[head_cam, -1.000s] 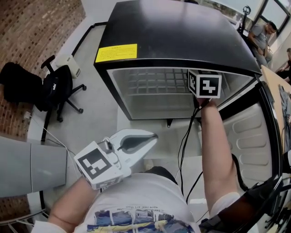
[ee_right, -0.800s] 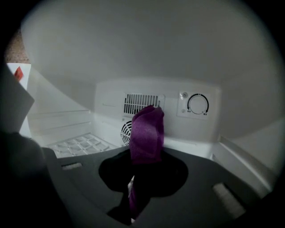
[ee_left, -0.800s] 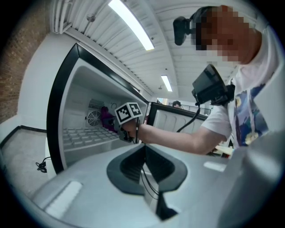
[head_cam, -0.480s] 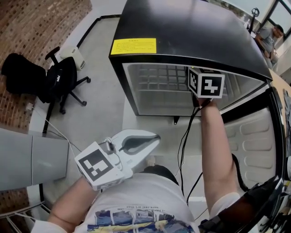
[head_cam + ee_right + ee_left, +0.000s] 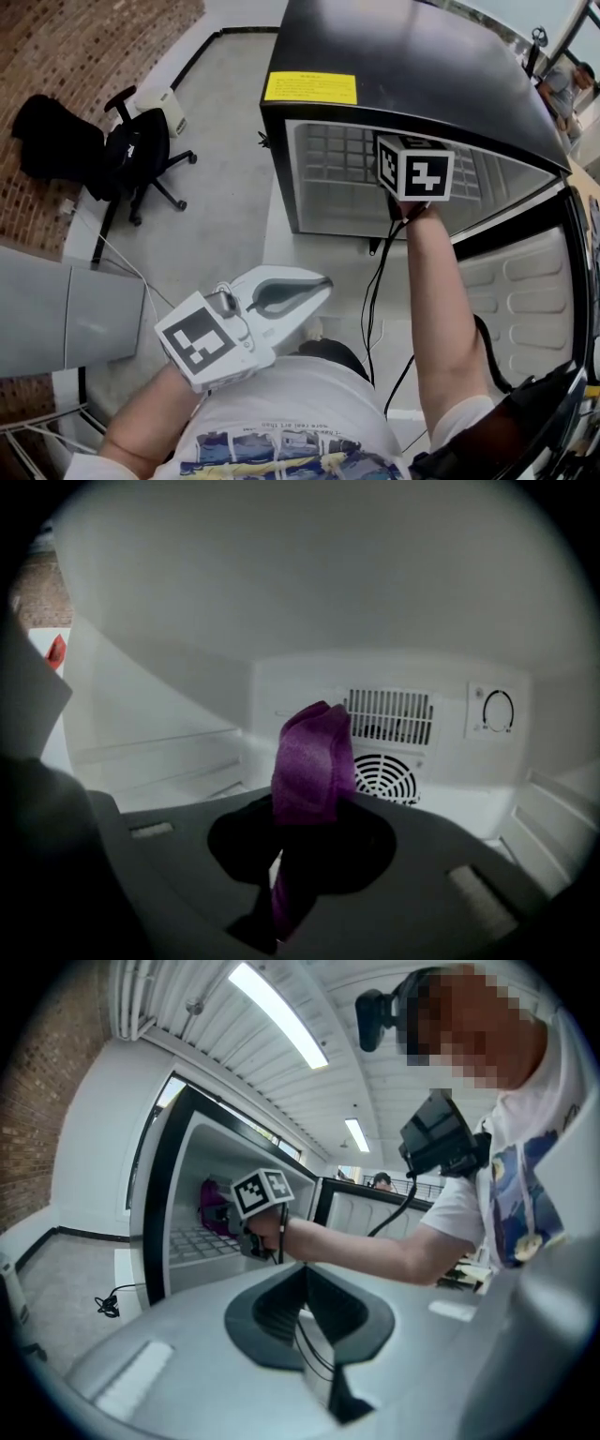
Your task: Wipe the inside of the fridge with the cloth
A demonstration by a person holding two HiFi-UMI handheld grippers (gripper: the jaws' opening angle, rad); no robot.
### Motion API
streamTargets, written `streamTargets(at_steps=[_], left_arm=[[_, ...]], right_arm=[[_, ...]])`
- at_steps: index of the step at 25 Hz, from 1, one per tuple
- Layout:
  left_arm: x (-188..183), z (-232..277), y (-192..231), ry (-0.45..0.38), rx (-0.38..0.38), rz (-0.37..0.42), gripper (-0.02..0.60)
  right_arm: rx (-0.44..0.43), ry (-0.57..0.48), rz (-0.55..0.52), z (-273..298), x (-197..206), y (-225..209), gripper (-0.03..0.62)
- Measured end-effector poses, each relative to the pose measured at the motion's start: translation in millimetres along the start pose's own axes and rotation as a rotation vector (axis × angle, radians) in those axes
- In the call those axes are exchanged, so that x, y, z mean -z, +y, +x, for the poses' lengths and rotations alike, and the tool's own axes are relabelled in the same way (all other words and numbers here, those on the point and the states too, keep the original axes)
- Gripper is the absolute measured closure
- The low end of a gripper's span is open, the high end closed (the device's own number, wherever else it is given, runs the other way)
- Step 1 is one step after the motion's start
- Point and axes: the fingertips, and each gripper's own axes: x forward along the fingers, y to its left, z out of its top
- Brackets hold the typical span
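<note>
Holding the cloth (image 5: 312,761) inside the fridge (image 5: 422,66), right claw (image 5: 296,855) pinched; left claw (image 5: 306,1309) closed

My head has turned, so the whole scene has slid right in the head view. The fridge (image 5: 422,66) now sits further right, and its yellow label (image 5: 309,87) has shifted the same way. Its left wall has come near the middle of the picture. The office chair (image 5: 141,155) and the brick wall (image 5: 103,37) have moved right and up with it, and more floor (image 5: 220,150) shows on the fridge's left. Against the fridge, the marker cube (image 5: 414,167) on my right gripper (image 5: 302,817) has gone left, from the right half of the opening to about its middle. The seated person (image 5: 574,82) at the top right is now closer to the picture's edge.
</note>
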Motion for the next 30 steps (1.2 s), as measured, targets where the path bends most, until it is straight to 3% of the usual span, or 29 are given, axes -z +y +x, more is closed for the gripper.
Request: streamTargets(at_steps=[10,22,27,30], left_arm=[[3.3,-19.1,1.0,-0.003,-0.048,-0.007,0.575],[9.4,-39.8,-3.4,-0.011,-0.089,-0.016,0.575],[11.8,-43.6,-6.9,-0.010,-0.091,-0.013,0.575],[13.4,-41.4,-10.5,-0.010,-0.077,-0.007,0.575]], right_arm=[[-0.085,-0.010,0.012,13.6,-8.3,45.4,0.539],[-0.190,-0.036,0.107,17.0,-16.2,90.5,0.539],[-0.215,-0.073,0.127,10.9,-21.1,94.8,0.539],[-0.173,-0.096,0.126,-1.1,-22.2,76.5,0.539]])
